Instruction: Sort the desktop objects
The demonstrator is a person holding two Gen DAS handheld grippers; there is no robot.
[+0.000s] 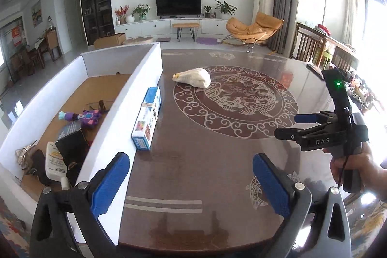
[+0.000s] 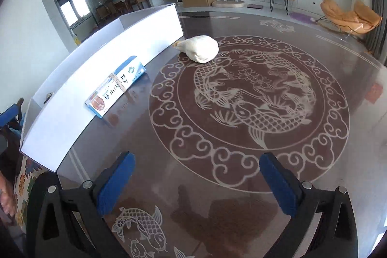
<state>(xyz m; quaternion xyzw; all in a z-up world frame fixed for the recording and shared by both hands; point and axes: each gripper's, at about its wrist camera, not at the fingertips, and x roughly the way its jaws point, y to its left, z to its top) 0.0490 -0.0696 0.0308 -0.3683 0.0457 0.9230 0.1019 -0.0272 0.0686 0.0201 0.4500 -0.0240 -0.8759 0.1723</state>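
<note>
A blue and white carton (image 1: 147,119) (image 2: 116,86) bound with a rubber band lies on the dark table against the outer wall of the white bin (image 1: 135,98) (image 2: 96,79). A white cloth pouch (image 1: 192,78) (image 2: 202,48) rests farther back by the fish medallion. My left gripper (image 1: 191,183) hangs open over the table's near edge, nothing between its blue pads. My right gripper (image 2: 197,183) is open too, empty, above the medallion's rim; in the left wrist view it shows at the right (image 1: 290,125), held by a hand.
Inside the bin lie a purple plush toy (image 1: 83,117), a white tube (image 1: 55,162), a dark case (image 1: 72,145) and several small items. The table (image 1: 217,161) has an inlaid fish pattern. Wooden chairs (image 1: 307,45) stand at the far right edge.
</note>
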